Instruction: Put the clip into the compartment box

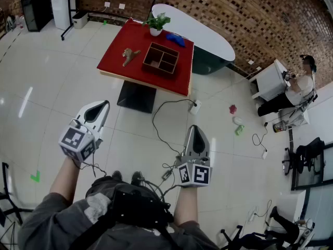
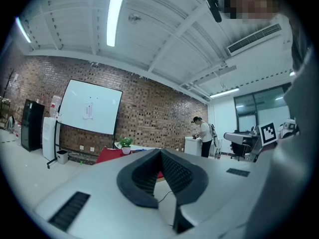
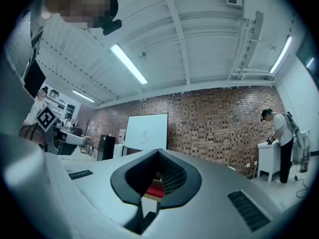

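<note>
Head view: left gripper (image 1: 102, 105) and right gripper (image 1: 194, 130) hang empty, well short of the far red table (image 1: 117, 61); the blue clip (image 1: 175, 39) (so it seems) lies near the plant (image 1: 156, 21), just beyond the compartment box (image 1: 147, 61); a floor cable (image 1: 154, 120) could trip the approach. Left gripper view: jaws pressed together; right gripper view: likewise — arriving shut would likely shove the clip.

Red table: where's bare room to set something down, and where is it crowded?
Bare: the red table's near strip, between the compartment box and the front edge; also the far left corner, between tan figure and potted plant. Crowded: the far right, where plant, blue item and box sit close.
</note>
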